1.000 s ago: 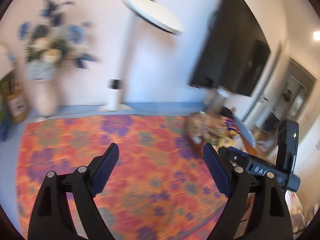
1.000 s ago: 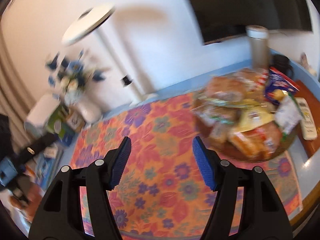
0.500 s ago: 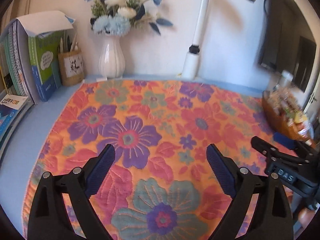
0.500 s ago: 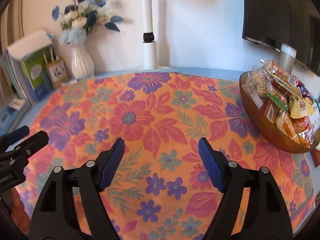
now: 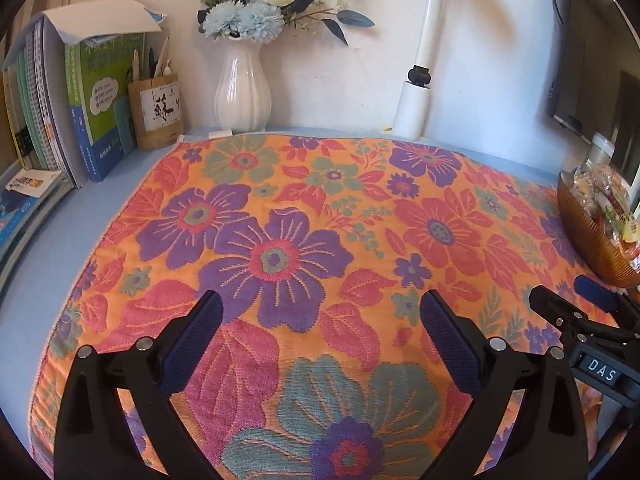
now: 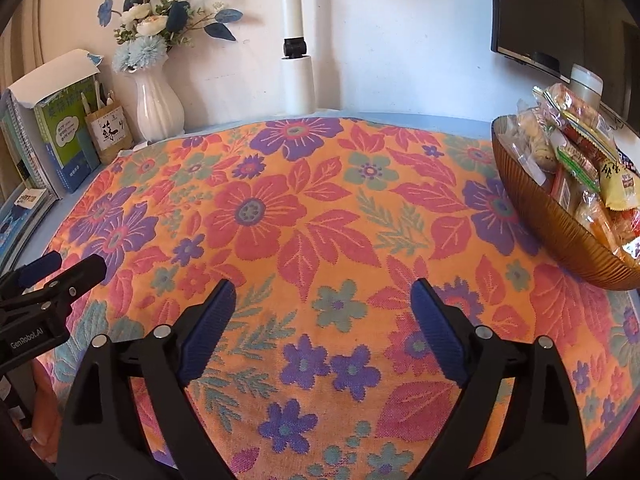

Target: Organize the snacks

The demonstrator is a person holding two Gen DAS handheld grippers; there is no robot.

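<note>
Cloth: a flowered orange cloth [image 6: 320,208] covers most of the pale blue table [image 5: 44,240]; nothing lies on its middle.
Bowl: a ribbed amber bowl [image 6: 560,236] stands on the cloth's right edge, well apart from both grippers.
Snacks: wrapped snacks [image 6: 568,148] are heaped in the bowl, rising above its rim. They lie in a jumble; several long packets slant up and away toward the wall, others lie across them. No single heading can be told.
Behind the bowl: a pale cylinder with a lid [image 6: 586,80] stands by the wall, under a dark screen [image 6: 560,12].
Back wall: a white fluted vase [image 5: 242,88] with blue and white flowers stands upright at the cloth's far edge. A white lamp post [image 5: 418,80] stands to its right.
Left corner: a brown pen holder [image 5: 158,112] stands beside upright books [image 5: 92,100]; more books lie flat on the table's left edge.
In the way: bare cloth lies between the grippers and the bowl.
Left gripper [image 5: 320,340]: hangs over the near part of the cloth, pointing down at a slant. Its jaws are opening, spread wide, with only cloth seen between the blue pads [image 5: 448,344].
Right gripper [image 6: 320,320]: hangs over the cloth to the right of the other, nearer the bowl. Its jaws are opening, nothing between the fingers [image 6: 208,328].
Each other: each gripper's tip shows at the edge of the other's view, side by side and apart.
</note>
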